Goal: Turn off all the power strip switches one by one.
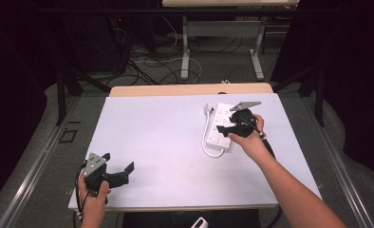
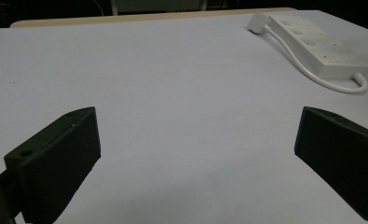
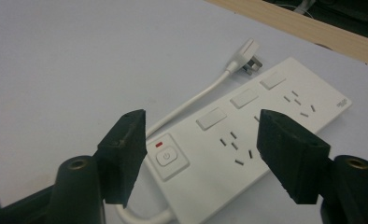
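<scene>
I have the strip point(image 1: 219, 127) on the right half of the table point(image 1: 152, 142), lying flat with its long side running away from me, its cord point(image 1: 207, 142) looped round the near end and up the left side to the plug point(image 1: 208, 109), which rests at the far left corner. My right gripper point(image 3: 198, 149) hangs just over the near end, jaws spread with nothing between them; in the right gripper view they straddle the power button point(image 3: 167, 157) and the first socket. My left gripper point(image 1: 120, 172) sits at the near left corner, well apart from everything, jaws wide and empty over bare table.

I judge the strip to be a rigid, fairly light plastic box with a smooth, rather slippery shell. It should not bend, but it may skid or pivot if I pinch only one corner. The best hold, I think, is across the narrow width, pads on the two long side walls near the middle, clear of the rocker switches. The cord is springy and will drag. The plug looks to have its pins sideways, though it is small and I cannot be sure.
</scene>
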`<state>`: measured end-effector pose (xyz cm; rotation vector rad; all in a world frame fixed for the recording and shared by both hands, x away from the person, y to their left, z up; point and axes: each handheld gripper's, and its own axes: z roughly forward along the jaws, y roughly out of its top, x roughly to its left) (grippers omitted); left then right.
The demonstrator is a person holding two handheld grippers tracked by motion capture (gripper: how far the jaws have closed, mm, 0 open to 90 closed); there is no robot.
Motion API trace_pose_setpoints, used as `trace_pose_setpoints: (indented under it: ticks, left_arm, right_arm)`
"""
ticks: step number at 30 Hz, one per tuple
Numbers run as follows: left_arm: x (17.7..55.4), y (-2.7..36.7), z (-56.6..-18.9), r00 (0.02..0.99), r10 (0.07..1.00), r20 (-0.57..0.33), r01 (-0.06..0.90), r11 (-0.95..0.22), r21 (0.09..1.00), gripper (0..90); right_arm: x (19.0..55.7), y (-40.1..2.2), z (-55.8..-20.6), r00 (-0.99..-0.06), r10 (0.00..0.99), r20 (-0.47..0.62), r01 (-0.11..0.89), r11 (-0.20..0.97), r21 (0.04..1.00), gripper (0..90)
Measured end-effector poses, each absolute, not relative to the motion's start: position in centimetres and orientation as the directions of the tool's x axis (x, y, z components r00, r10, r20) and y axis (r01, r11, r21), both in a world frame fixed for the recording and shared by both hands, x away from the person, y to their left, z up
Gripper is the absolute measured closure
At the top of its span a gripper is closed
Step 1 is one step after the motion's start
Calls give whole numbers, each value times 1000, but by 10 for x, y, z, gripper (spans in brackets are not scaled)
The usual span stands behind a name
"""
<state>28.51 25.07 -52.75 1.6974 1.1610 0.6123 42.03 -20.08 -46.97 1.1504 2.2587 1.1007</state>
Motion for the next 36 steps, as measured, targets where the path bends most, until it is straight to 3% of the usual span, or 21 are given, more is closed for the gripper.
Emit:
trace_pose_setpoints:
  ticks: [7, 13, 17, 36]
  left_arm:
    - [285, 250, -528, 416, 902, -119, 421, -75, 904, 5]
    - [285, 251, -529, 418, 900, -122, 428, -77, 900, 5]
    - [285, 251, -529, 417, 901, -124, 433, -77, 898, 5]
    - [285, 254, -530, 402, 907, -126, 445, -73, 893, 5]
  right_arm:
    - [392, -219, -476, -575, 817, 37, 500, 315, 807, 169]
    - [371, -238, -481, -547, 837, 26, 500, 302, 812, 136]
    - [358, -249, -488, -536, 844, 10, 509, 313, 802, 10]
    - [327, -281, -520, -467, 884, 8, 527, 272, 805, 0]
